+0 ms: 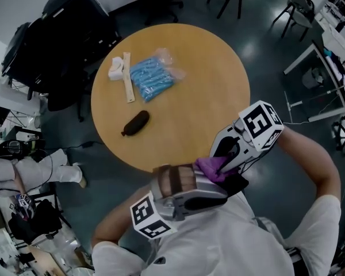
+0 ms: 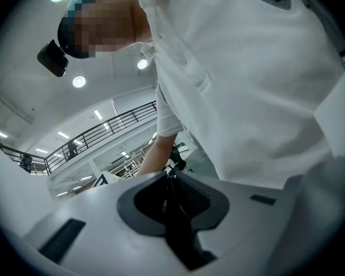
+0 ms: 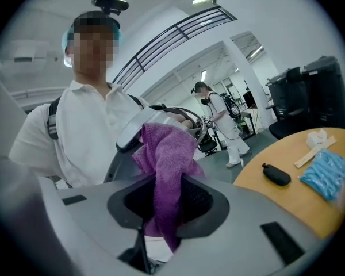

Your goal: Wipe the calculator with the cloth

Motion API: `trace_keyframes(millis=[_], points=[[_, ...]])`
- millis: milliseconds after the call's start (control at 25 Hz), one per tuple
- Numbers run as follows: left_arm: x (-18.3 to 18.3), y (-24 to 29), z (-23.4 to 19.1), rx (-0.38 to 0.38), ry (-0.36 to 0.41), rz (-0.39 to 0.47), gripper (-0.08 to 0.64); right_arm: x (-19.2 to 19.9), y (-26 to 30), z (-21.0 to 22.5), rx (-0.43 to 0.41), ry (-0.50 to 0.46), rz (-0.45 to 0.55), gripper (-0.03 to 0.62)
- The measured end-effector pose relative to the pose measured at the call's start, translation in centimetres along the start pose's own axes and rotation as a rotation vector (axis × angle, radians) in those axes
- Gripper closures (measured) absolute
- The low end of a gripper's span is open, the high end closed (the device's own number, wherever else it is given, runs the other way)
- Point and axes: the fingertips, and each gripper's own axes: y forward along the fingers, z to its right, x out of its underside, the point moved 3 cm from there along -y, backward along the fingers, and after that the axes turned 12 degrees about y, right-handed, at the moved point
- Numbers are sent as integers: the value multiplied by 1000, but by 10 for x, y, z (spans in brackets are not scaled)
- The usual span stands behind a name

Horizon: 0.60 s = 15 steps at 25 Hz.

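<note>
Left gripper [image 2: 171, 187] has its jaws almost together, pinching a thin dark slab [image 2: 178, 223] seen edge-on (whether it is the calculator I cannot tell). Right gripper [image 3: 164, 204], jaws narrow, clamps a purple terry cloth [image 3: 164, 154] whose long axis runs out along the jaws, its free end towards the person. Seen from the head, the cloth sits between both grippers, just off the round wooden tabletop's [image 1: 190, 96] near edge.

My left gripper [image 2: 170, 180] held a thin dark object [image 2: 172, 211], seen edge-on; I could not identify it. My right gripper [image 1: 224, 163] covered most of the cloth [image 1: 211, 167].
</note>
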Motion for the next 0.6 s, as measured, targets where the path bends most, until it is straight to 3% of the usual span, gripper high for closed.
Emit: trace_keyframes(millis=[240, 600], points=[[-12, 1, -5, -16, -8, 52, 511, 10, 22, 3, -86, 49, -38, 488], [-27, -9, -27, -100, -55, 100, 511, 35, 41, 10, -115, 95, -86, 488]])
